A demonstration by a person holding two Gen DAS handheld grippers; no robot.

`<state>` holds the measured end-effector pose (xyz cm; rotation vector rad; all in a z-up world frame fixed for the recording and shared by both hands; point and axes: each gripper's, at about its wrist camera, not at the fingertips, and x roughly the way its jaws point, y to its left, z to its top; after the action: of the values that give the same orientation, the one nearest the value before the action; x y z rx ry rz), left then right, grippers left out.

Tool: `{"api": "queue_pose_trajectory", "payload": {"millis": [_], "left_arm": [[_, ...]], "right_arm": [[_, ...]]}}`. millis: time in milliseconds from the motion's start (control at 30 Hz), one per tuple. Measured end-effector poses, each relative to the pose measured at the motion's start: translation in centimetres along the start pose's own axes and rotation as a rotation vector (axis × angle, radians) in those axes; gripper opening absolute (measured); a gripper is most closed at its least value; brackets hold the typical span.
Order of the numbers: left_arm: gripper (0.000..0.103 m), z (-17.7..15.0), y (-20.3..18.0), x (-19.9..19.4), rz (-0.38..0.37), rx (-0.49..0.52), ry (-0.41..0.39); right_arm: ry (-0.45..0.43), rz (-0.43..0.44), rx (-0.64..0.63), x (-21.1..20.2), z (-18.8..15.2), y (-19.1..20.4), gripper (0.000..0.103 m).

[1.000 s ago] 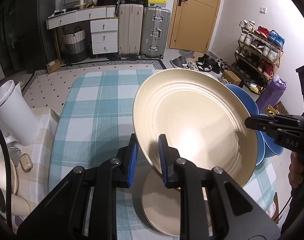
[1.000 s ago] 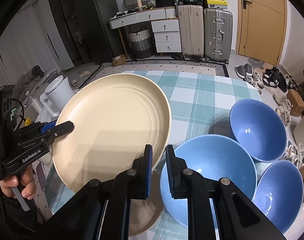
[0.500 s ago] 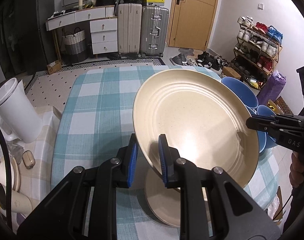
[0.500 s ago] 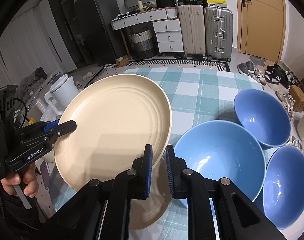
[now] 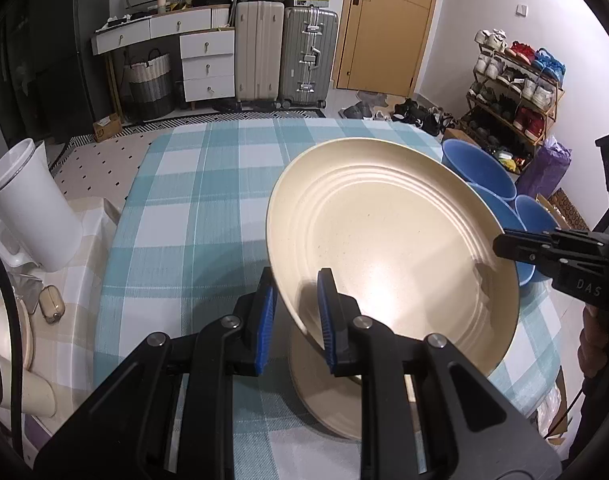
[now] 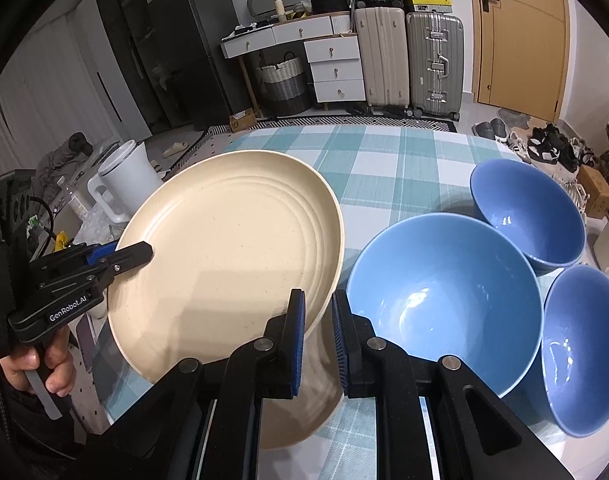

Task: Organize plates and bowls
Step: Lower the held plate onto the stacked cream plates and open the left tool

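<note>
A cream plate hangs tilted above the checked table, held at two opposite rims. My left gripper is shut on its near-left rim and shows in the right wrist view as black jaws over the rim. My right gripper is shut on the opposite rim and reaches in from the right in the left wrist view. A second cream plate lies on the cloth right under the held one. Three blue bowls, one large and two smaller, stand to the right.
A white lidded jug and cups stand on a side surface left of the table. Beyond the table's far edge are suitcases, drawers and a shoe rack.
Both grippers have carried the held plate a little down and across, closer to the plate on the table. The blue bowls look larger in the right wrist view. Both grips are unchanged.
</note>
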<state>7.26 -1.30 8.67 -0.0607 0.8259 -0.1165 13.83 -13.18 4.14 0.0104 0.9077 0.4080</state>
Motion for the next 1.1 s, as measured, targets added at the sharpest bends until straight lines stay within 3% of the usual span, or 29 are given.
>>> {"api": "queue_pose_trajectory", "payload": {"millis": [567,1100], "left_arm": [[0.017,-3.3,0.2,2.3,-0.021,0.016,0.023],[0.017,-5.4,0.6,4.4,0.007,0.025,0.051]], "right_arm": [[0.005,0.003,0.036,1.5,-3.4,-0.3,0.015],[0.042,0.007,0.043,2.7,-5.3,-0.1,0.015]]}}
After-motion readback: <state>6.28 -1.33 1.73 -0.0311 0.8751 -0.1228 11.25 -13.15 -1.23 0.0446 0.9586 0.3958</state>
